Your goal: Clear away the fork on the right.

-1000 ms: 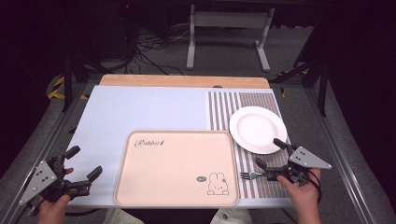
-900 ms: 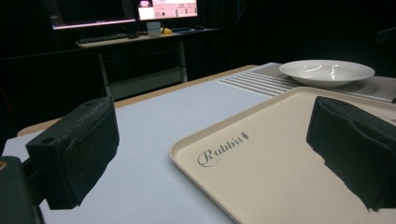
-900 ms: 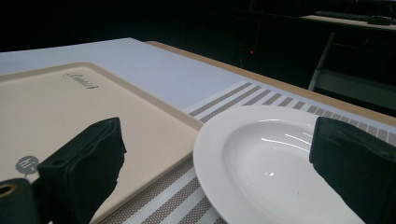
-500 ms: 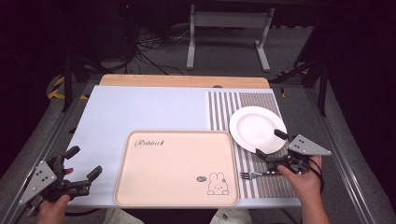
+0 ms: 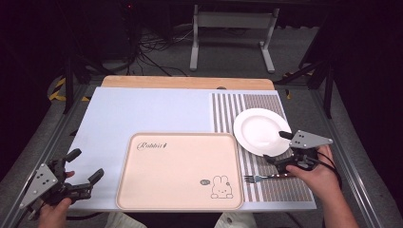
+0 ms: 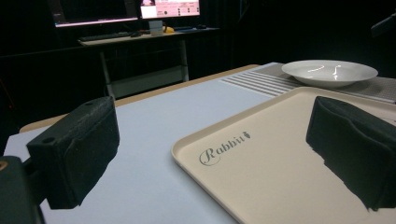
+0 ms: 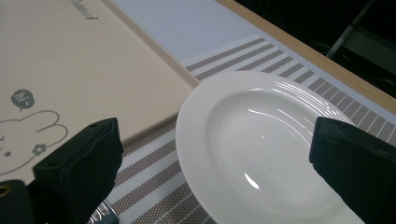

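Note:
A white plate [image 5: 260, 130] rests on the striped mat [image 5: 247, 105] at the right; it also shows as the plate [image 7: 261, 149] and, farther off, the plate [image 6: 329, 72]. My right gripper [image 5: 278, 147] is open at the plate's near right rim, its jaws spread wide over it with nothing between them. A fork [image 5: 266, 178] lies on the mat just in front of that gripper. A beige rabbit tray [image 5: 178, 171] lies empty in the middle. My left gripper [image 5: 84, 166] stands open at the near left corner, facing the tray [image 6: 280, 163].
A pale blue mat [image 5: 147, 111] covers the table's left and middle, with a wooden strip [image 5: 187, 82] along the far edge. A metal stand [image 5: 231, 33] and cables lie on the floor beyond. A desk with screens [image 6: 140, 18] sits in the dark background.
My right gripper has moved up from beside the fork toward the plate's near rim. The left gripper has barely moved.

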A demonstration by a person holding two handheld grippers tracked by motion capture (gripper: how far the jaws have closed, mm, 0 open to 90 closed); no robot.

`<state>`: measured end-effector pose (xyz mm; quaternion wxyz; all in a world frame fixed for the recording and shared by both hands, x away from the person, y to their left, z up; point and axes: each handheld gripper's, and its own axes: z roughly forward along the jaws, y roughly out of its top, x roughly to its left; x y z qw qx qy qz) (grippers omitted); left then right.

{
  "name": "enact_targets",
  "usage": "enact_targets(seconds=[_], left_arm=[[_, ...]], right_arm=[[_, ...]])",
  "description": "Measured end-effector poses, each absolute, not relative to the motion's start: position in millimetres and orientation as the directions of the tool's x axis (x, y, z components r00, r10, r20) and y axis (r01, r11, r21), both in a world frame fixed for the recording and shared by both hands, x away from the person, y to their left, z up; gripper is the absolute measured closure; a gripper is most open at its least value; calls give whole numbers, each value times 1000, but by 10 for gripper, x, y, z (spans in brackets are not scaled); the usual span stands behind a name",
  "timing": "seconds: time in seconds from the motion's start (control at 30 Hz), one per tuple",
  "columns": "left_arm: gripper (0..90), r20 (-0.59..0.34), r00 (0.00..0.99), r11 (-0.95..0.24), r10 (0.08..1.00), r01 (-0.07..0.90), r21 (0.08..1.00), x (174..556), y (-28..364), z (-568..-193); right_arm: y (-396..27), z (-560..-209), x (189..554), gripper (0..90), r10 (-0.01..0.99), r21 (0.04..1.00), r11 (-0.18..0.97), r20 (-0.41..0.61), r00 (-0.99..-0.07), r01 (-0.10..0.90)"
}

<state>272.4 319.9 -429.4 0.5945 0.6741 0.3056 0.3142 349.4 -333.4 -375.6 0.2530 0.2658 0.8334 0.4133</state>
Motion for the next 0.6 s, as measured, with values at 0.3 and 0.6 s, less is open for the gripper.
enact_targets(seconds=[0.3,0.6], left_arm=[[35,58,617,-104,785,40,994,2725,3202,-4295],[35,59,617,-105,784,38,994,2724,3202,-4294]], right_arm=[[-3349,-3596,3534,78,588,708,654,-253,-768,267],[-3322,-3543,3547,106,478,541,795,-284,-831,273]])
